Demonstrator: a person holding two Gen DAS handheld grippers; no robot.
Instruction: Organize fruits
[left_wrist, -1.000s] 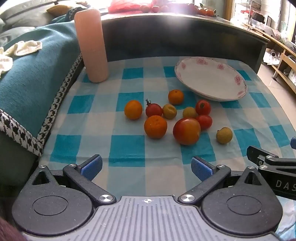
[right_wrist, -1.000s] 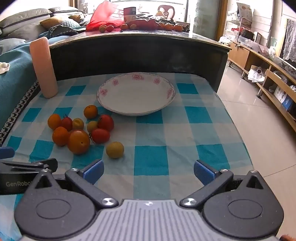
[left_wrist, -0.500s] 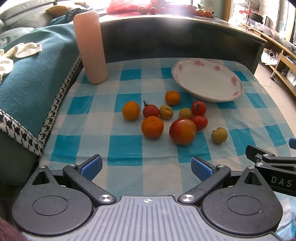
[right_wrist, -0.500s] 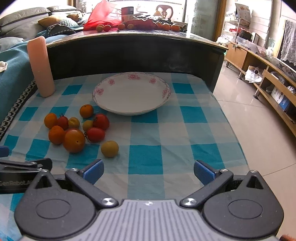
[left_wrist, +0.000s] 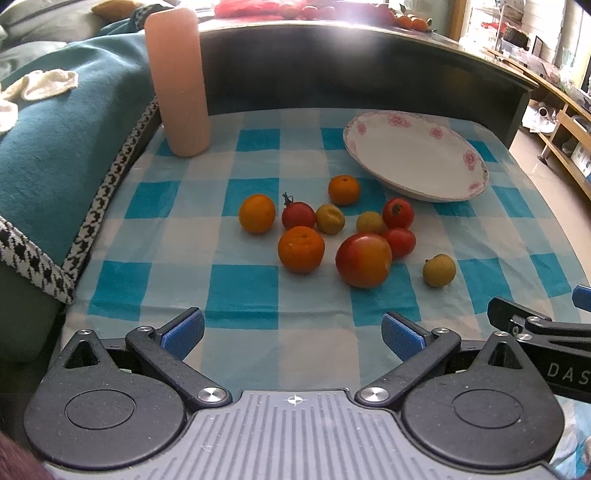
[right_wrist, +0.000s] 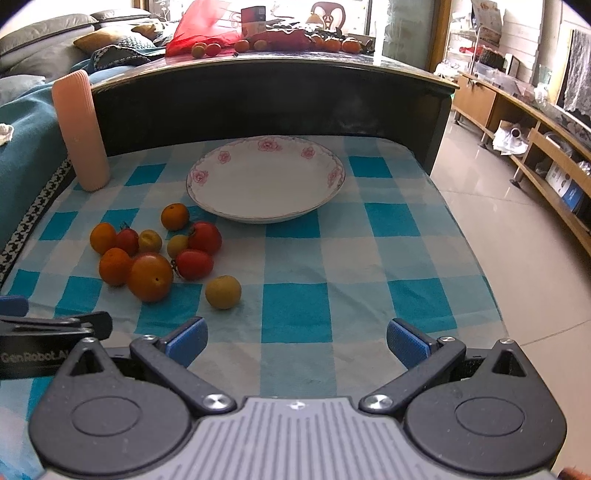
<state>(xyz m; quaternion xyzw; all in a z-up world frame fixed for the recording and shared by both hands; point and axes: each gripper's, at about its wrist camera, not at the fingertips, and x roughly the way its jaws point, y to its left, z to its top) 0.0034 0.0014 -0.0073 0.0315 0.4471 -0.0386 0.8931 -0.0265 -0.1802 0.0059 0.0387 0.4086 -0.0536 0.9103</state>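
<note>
Orange & red fruit pile (left_wrist: 332, 236) beside plate (left_wrist: 417, 155); both claws wide.

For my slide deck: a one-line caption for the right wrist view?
Open right gripper faces loose fruit beside an empty floral plate.

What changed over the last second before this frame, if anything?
Only the viewpoints shifted: both tools, left tool and right tool, drifted slightly back from the fruit pile, which now sits a little higher in both views. Nothing was grasped or released. Both tools stay open and empty, the plate is still empty, and the fruit and the pink cylinder have not moved on the checked cloth.
</note>
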